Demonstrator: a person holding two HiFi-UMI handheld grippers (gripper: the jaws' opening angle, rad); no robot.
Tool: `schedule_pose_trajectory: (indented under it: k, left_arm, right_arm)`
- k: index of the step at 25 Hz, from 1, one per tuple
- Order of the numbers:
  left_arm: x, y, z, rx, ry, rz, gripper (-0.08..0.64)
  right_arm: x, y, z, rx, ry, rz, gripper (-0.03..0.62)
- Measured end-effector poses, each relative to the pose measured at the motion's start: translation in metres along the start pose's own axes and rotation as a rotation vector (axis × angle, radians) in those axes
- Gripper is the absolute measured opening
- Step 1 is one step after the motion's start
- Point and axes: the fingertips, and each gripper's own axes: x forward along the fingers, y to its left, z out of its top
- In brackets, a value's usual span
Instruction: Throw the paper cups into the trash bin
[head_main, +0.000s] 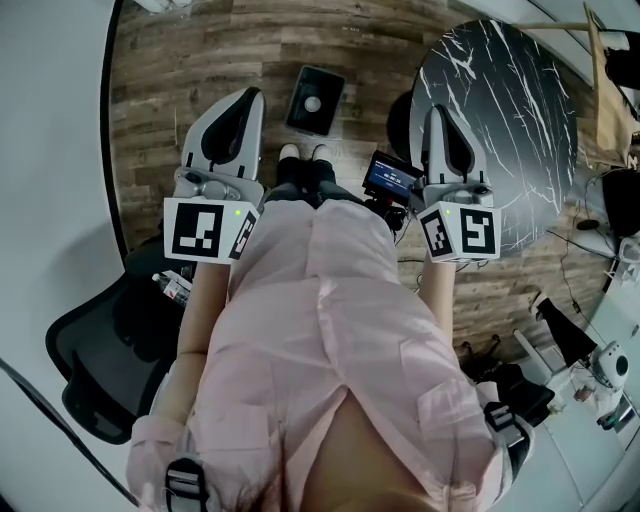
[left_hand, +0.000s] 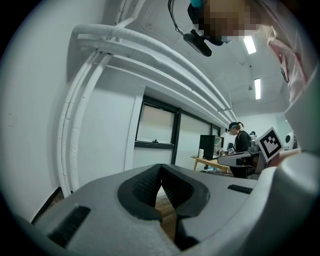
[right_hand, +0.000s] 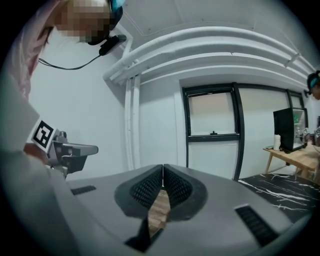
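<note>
The left claw (left_hand: 160, 169) and right claw (right_hand: 163, 168) are both pressed together on nothing, while the dark trash bin (head_main: 327, 82) stands on the wooden floor (head_main: 200, 50) ahead between them, a small white object (head_main: 313, 103) inside.

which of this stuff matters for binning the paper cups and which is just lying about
For the job:
- left gripper, jaws together, empty
- right gripper, jaws together, empty
- dark bin on the floor, with a white round thing inside, perhaps a cup

Just lying about:
- marble table
- office chair
- small screen device
</note>
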Motion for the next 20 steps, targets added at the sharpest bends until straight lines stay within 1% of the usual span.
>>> schedule_pose_trajectory:
  k: [12,20]
  left_arm:
    - [-0.0064,-0.0029,-0.0022,-0.009,0.004,0.017,0.015]
    - [-0.0086,-0.0041,-0.0011,-0.023,-0.001,0.023,0.015]
  right_arm:
    - [-0.0060,-0.0006,0.0031,-0.002,-0.011,0.003,0.029]
    - [-0.0041,-0.0004,0.0030,-0.016,0.002,-0.002,0.029]
